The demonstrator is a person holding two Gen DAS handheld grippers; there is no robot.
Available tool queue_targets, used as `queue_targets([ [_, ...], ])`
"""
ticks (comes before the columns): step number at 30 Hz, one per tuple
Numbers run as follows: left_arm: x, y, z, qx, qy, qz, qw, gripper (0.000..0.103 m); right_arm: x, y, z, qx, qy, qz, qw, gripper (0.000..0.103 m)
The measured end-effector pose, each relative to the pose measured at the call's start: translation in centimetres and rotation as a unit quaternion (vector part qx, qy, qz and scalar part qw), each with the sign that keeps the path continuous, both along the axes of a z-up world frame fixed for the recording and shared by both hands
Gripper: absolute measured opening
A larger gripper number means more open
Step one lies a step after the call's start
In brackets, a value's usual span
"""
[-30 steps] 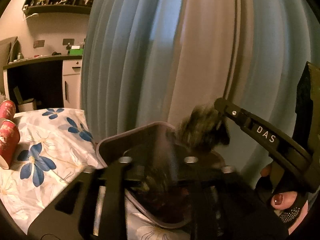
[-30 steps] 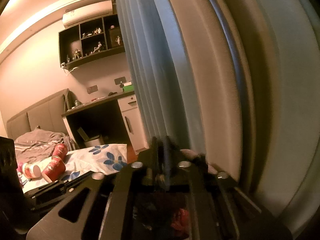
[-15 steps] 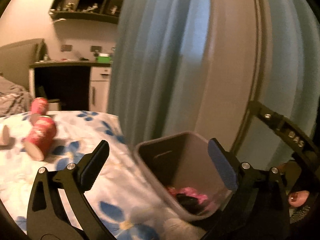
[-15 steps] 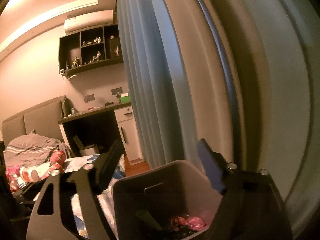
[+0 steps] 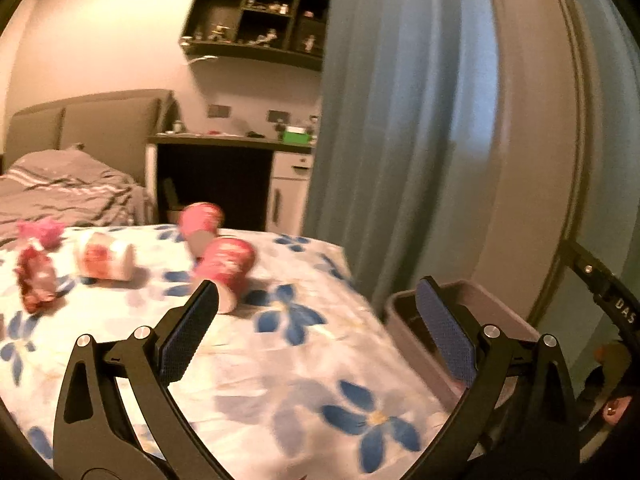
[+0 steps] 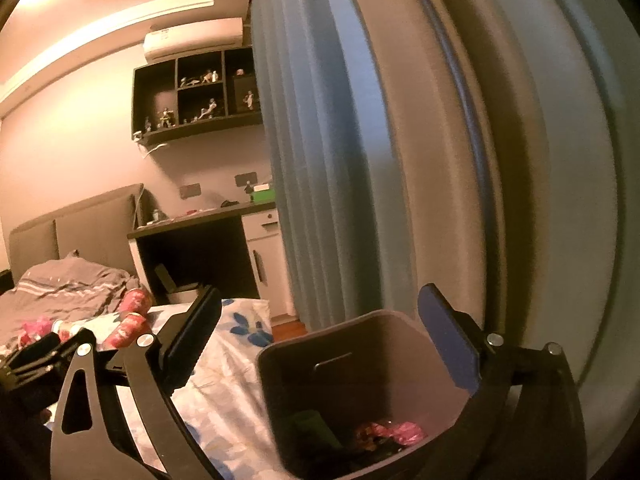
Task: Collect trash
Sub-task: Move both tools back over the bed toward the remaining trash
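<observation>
Below right claw [image 6: 320, 336], trash bin [image 6: 360, 380], claw spread

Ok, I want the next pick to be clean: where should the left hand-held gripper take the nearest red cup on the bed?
Grip the nearest red cup across its round side wall, mid-body, coming down from above. It lies on its side on the bed with its mouth toward the camera. The left hand-held gripper is open.

Floral-sheeted bed [image 5: 256, 376] carries three tipped cups [image 5: 226, 266] and crumpled wrappers [image 5: 34, 280].
</observation>
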State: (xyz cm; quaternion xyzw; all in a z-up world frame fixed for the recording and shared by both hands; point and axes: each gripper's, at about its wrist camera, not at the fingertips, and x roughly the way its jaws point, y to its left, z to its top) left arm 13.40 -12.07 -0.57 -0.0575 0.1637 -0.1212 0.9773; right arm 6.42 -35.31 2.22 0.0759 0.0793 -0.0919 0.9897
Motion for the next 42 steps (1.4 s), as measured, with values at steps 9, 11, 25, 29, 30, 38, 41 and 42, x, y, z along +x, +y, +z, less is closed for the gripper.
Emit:
queue_targets([
  [9, -2.1, 7.4, -0.4, 0.020, -0.005, 0.099, 0.9949, 0.097, 0.1, 4.1, -0.2, -0.007, 0.003, 0.040, 0.999, 0.095],
  [11, -2.7, 9.3, -0.5, 0.022, -0.003, 0.120, 0.9926, 0.097, 0.2, 5.2, -0.4, -0.006, 0.004, 0.051, 0.999, 0.095],
  [25, -6.6, 18.9, -0.6, 0.006, 0.000, 0.211, 0.9776, 0.097, 0.6, 14.1, -0.6, -0.017, 0.015, 0.143, 0.989, 0.095],
  [29, -7.6, 21.4, -0.6, 0.005, -0.005, 0.237, 0.9716, 0.097, 0.9, 16.7, -0.7, -0.019, 0.020, 0.172, 0.985, 0.095],
  [30, -7.8, 22.0, -0.6, 0.005, -0.005, 0.242, 0.9701, 0.097, 1.0, 17.4, -0.8, -0.018, 0.023, 0.180, 0.983, 0.095],
  [38, -9.8, 27.1, -1.1, 0.013, -0.006, 0.280, 0.9599, 0.097, 1.8, 23.2, -1.0, -0.024, 0.037, 0.246, 0.968, 0.095],
  [41, -10.3, 29.0, -1.6, 0.009, -0.003, 0.286, 0.9583, 0.097, 2.1, 25.5, -1.2, -0.034, 0.044, 0.269, 0.961, 0.095],
  [42, -10.4, 29.6, -1.7, 0.009, 0.000, 0.288, 0.9575, 0.097, 2.2, 26.4, -1.2, -0.036, 0.046, 0.278, 0.959, 0.095],
])
